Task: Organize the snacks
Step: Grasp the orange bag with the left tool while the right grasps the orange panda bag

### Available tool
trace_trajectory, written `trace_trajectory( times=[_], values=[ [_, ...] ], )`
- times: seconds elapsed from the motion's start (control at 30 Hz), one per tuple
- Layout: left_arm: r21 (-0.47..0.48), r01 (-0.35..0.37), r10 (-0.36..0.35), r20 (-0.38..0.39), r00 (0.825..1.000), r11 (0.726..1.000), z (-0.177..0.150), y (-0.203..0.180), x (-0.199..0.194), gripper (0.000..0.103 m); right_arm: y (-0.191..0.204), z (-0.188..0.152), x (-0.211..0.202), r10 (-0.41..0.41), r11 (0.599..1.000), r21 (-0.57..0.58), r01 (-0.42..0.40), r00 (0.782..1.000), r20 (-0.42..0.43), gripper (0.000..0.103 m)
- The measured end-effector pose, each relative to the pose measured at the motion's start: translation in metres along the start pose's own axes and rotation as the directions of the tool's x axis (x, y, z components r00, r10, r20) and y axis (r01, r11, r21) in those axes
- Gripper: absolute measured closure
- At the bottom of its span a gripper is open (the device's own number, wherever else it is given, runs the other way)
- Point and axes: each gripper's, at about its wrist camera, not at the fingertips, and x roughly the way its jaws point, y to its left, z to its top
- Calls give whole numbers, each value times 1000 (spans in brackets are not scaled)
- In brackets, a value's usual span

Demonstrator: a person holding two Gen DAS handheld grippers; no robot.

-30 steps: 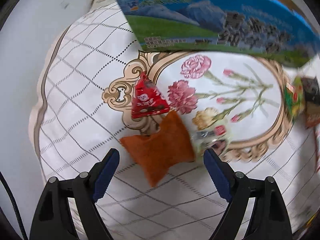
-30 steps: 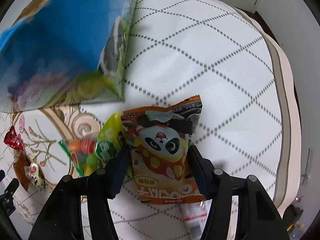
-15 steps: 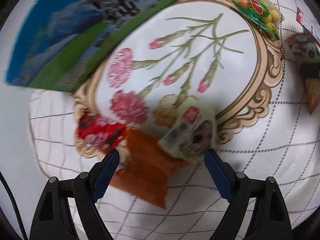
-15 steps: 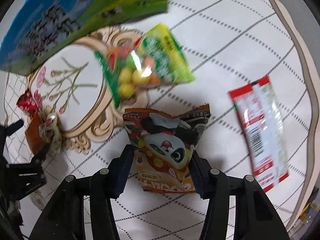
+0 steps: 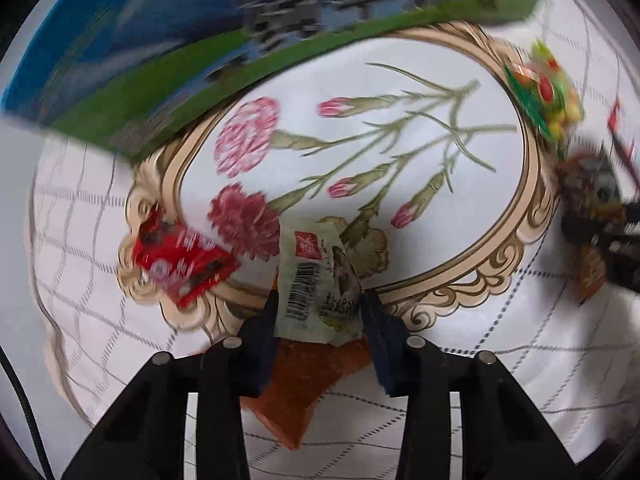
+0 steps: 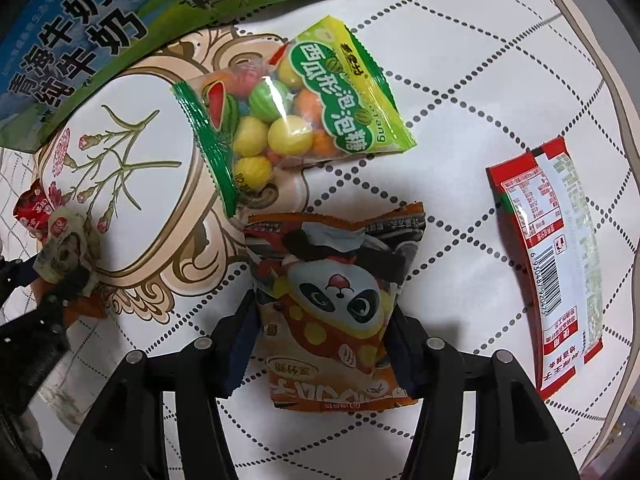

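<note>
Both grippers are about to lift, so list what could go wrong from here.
1. The left gripper pinches the pale packet only near its lower end, so it may slip out. That packet overlaps the orange packet, which might drag along.
2. The right gripper squeezes the puffy panda bag; it may pop free or crush.

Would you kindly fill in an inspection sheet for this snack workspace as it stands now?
Surface: white tablecloth with flower medallion.
Job's things: panda packet; pale barcode packet; gum-ball bag; red sachet; red-white packet; orange packet beneath the pale one.
Clutter: milk carton box.
Grippers: right gripper clamps panda packet; left gripper clamps pale packet.
Cables: black cable.
Surroundings: nothing seen.
</note>
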Motion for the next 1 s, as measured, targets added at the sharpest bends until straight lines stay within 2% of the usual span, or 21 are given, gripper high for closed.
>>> trace_trajectory(
  times=[0.07, 0.2, 0.33, 0.43, 0.47, 0.5, 0.57, 0.63, 0.7, 0.9, 1.0],
  values=[
    [-101, 67, -68, -2, 998, 993, -4, 21, -6, 69, 11, -2, 0, 19, 1000, -6, -19, 1000, 4, 47],
    [-290, 179, -185, 8, 983, 940, -19, 62, -10, 70, 15, -6, -13, 92, 996, 13, -92, 996, -1, 50],
    [-357, 204, -210, 23, 977, 911, -28, 86, -14, 68, 24, -8, -20, 132, 991, 12, -132, 991, -11, 50],
    [-414, 221, -257, -32, 966, 883, -37, 103, 4, 56, 36, -13, -21, 147, 989, 14, -147, 989, -30, 50],
    [-421, 225, -266, -41, 963, 879, -39, 106, 7, 56, 40, -13, -19, 142, 990, 5, -142, 989, -36, 50],
    [-406, 228, -273, -56, 960, 885, -40, 106, 13, 56, 43, -13, -18, 140, 990, -1, -140, 989, -38, 50],
    [-351, 203, -247, -87, 965, 914, -43, 97, 18, 55, 49, -15, -18, 145, 989, -12, -145, 988, -46, 49],
    [-257, 187, -222, -118, 968, 948, -47, 83, 25, 41, 57, -17, -17, 137, 990, -25, -139, 989, -52, 49],
    [-190, 164, -195, -160, 968, 968, -50, 73, 34, 41, 57, -11, -10, 130, 991, -35, -132, 990, -59, 48],
    [-121, 166, -189, -214, 958, 979, -54, 38, 44, 41, 71, -9, -4, 103, 992, -59, -108, 992, -76, 47],
    [-148, 202, -232, -222, 947, 968, -62, 22, 55, 40, 79, -9, 2, 106, 992, -60, -112, 990, -93, 44]
  ],
)
